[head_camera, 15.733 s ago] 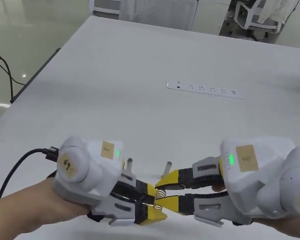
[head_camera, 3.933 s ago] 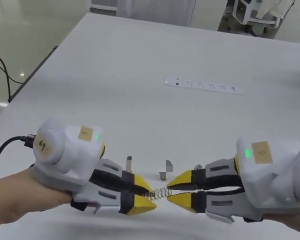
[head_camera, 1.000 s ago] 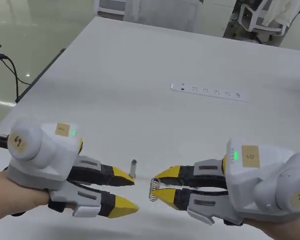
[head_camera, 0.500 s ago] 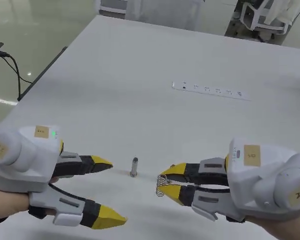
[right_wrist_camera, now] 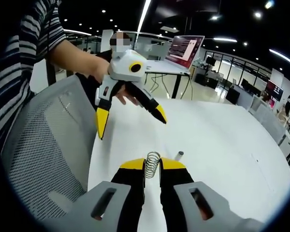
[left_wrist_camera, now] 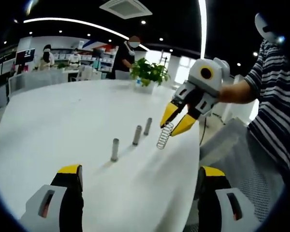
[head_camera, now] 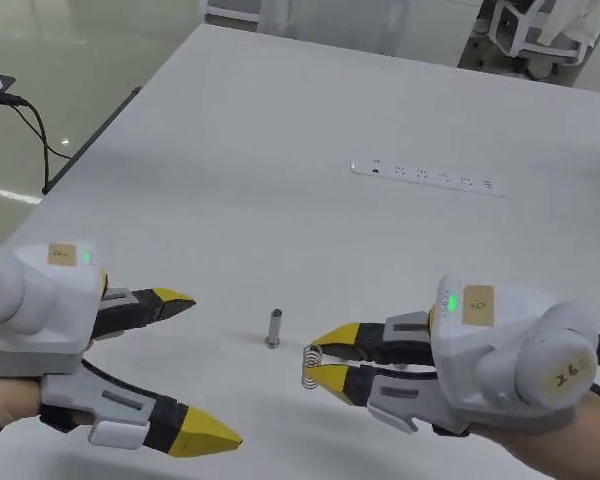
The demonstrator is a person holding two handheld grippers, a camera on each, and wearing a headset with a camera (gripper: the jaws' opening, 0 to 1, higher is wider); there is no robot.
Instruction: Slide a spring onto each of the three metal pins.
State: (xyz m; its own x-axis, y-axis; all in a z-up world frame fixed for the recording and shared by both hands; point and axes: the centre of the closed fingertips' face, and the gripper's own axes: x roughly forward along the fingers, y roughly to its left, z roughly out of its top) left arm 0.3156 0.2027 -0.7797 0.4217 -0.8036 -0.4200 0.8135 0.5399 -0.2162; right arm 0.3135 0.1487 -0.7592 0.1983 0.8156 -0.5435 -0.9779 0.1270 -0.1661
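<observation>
One spring (left_wrist_camera: pixel 163 136) sits clamped in the right gripper (head_camera: pixel 316 361) near a pin (head_camera: pixel 274 328); left gripper (head_camera: pixel 212 368) gapes. Misaligned, it could snag and slip.

The left gripper (head_camera: pixel 208 368) and right gripper (head_camera: pixel 315 362) are white-bodied, with black jaws and yellow tips, each showing a green light. Between the right gripper's tips is a silvery spring (head_camera: pixel 309 378). Just ahead stands a grey metal pin (head_camera: pixel 274 327) on the white counter (head_camera: pixel 280 150). The sleeve (left_wrist_camera: pixel 268 72) is striped dark and white.
</observation>
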